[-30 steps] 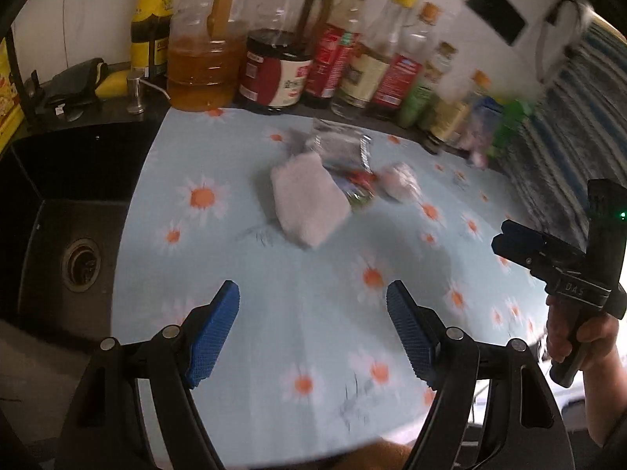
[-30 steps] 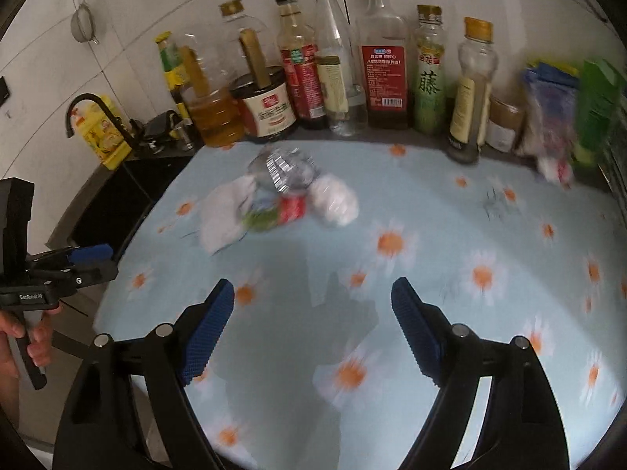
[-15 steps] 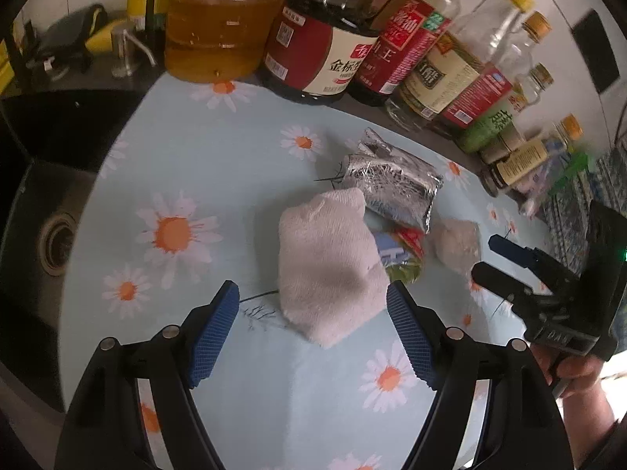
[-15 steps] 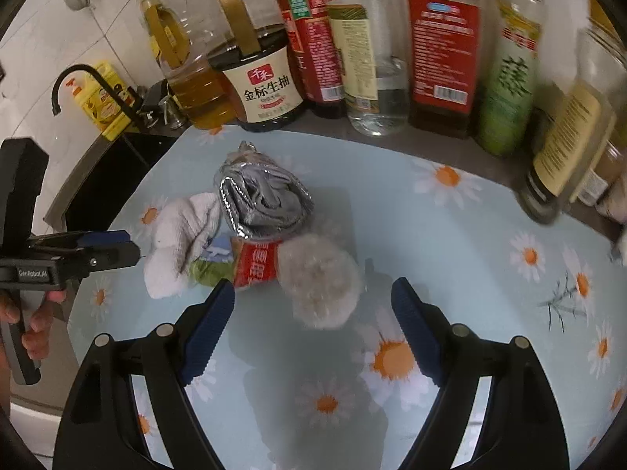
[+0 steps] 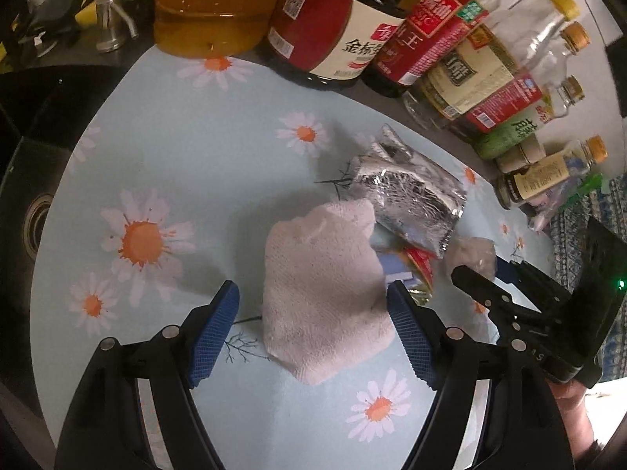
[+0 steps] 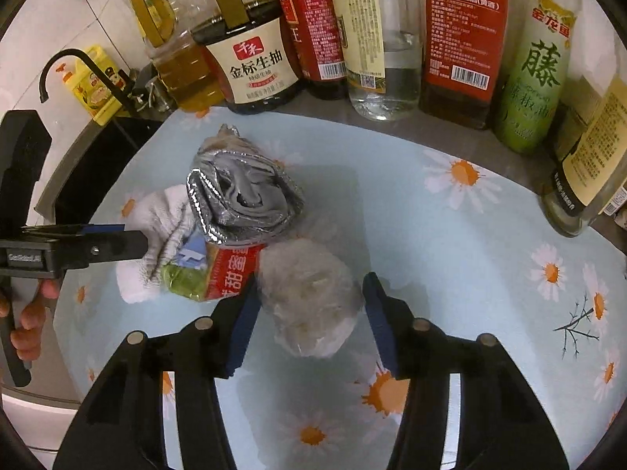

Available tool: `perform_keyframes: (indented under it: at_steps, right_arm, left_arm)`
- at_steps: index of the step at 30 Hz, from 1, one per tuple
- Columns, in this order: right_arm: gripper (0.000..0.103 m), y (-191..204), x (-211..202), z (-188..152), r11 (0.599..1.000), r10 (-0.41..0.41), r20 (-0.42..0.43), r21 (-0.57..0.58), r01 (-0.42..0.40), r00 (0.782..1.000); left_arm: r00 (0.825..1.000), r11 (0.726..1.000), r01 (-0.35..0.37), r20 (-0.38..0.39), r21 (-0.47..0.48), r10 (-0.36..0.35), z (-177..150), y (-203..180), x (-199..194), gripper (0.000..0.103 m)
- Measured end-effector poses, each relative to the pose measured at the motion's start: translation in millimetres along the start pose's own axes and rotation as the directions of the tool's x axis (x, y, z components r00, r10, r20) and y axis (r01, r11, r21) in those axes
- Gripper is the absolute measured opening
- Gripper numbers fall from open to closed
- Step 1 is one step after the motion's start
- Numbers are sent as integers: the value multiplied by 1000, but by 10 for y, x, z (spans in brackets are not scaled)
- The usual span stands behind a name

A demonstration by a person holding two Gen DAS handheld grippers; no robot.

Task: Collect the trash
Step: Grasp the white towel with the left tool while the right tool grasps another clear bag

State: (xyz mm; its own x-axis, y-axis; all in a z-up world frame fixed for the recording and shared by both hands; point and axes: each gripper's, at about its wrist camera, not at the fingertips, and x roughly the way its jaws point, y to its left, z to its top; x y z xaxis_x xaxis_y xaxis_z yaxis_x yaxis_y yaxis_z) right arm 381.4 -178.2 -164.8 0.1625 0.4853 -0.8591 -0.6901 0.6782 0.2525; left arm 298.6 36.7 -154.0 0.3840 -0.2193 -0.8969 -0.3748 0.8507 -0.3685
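Two tissue wads (image 5: 321, 293) (image 6: 309, 297), one foil bag (image 5: 411, 196), one red wrapper (image 6: 231, 270).

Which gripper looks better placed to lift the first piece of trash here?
Right. The right gripper has just been closing around the crumpled whitish plastic wad, pads at its sides. The left gripper stands wide around the white folded towel.

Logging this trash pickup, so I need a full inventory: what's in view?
Crumpled tissue: one, white, between left gripper's jaws.
Plastic wad: one, greyish, between right gripper's pads.
Foil bag: one, silver, behind both.
Snack wrapper: one, red-green, under foil bag.
Bottles: several, mixed, along the back.
Tablecloth: one, pale blue, daisies.
Sink: one, dark, left.
Left gripper: open.
Right gripper: just closing on plastic wad.
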Motion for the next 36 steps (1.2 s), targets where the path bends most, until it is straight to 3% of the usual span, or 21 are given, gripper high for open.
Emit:
perform_keyframes:
  at_steps: [8,14,18,25,36]
  right_arm:
    - [50,-76,-161,-64,999,29,35,40,-30,999]
    - [50,-87,-371,-197,996,47,64,70,-51,997]
    - [50,-61,-525,-323,994,52,89,88,-59,995]
    - [50,-12,-711,-546,991,38,114,126,-52,993]
    - [50,210,-902,-924,981,19,136,188,-45,991]
  left_arm:
    - [1000,1000,-19,-21,-8,19,60,-30,102,75]
    - [999,998,-46,-20,41,47,76,-121,162,74]
    - [998,996,-56,-24,74,58,62,-168,177,52]
    - [998,990,-61,-2,124,61,30,-217,129,30]
    - [999,978,-26,43,208,18,-179,-297,-220,24]
